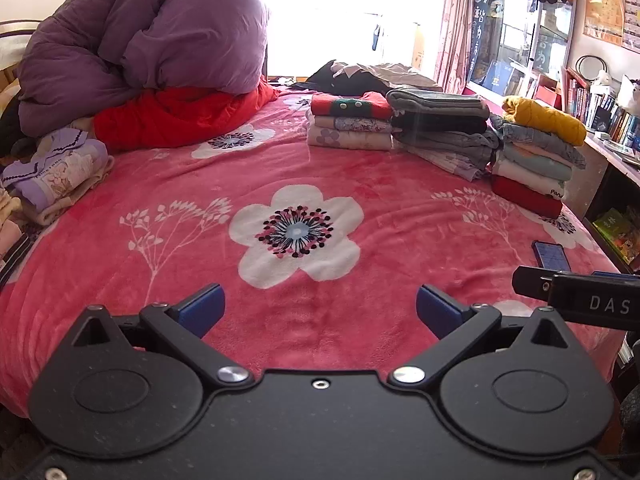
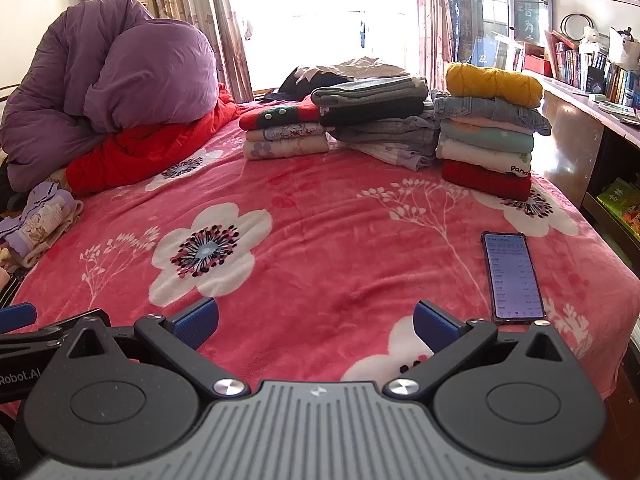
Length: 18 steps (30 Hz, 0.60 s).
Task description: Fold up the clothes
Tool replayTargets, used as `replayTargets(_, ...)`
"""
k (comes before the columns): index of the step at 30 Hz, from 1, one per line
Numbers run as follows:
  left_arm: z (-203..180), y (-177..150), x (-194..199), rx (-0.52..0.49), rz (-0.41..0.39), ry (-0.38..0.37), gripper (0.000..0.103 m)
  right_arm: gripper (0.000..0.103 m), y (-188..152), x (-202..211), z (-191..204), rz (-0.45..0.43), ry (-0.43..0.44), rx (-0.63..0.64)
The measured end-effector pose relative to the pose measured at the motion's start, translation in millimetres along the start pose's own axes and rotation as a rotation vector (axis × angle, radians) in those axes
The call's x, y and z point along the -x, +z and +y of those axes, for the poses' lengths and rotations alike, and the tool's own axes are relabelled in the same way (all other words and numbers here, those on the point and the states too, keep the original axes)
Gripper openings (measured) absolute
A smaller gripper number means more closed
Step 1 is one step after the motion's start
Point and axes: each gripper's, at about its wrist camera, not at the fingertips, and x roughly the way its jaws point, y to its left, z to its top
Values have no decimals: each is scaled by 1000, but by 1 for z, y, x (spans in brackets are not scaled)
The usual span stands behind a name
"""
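Observation:
Three stacks of folded clothes stand at the far side of the pink flowered bed (image 1: 360, 208) (image 2: 320, 208): a low stack with a red top (image 1: 350, 126) (image 2: 284, 130), a grey middle stack (image 1: 442, 128) (image 2: 378, 120), and a tall stack topped by a yellow knit (image 1: 538, 152) (image 2: 488, 128). Unfolded garments lie behind them (image 1: 372, 74) (image 2: 340, 70). My left gripper (image 1: 320, 310) is open above the near bed edge, holding nothing. My right gripper (image 2: 316, 322) is open too, empty, beside the left one.
A purple duvet over a red one (image 1: 152, 48) (image 2: 108, 80) fills the back left. Folded lilac linen (image 1: 56, 172) (image 2: 44, 216) lies at the left edge. A phone (image 2: 512, 276) (image 1: 551, 256) rests face up near right. Shelves with books (image 2: 600, 76) line the right wall.

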Motion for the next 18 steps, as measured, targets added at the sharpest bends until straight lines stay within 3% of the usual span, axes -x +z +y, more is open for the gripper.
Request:
replayTargets(11,1,-3,-27,1,40,7,103,103,-2,-30,-2,34,-4,-6)
replayTargets(18,6,-3,-72,-4,79,31,103,103,-3,-74,-18,27,52,-105)
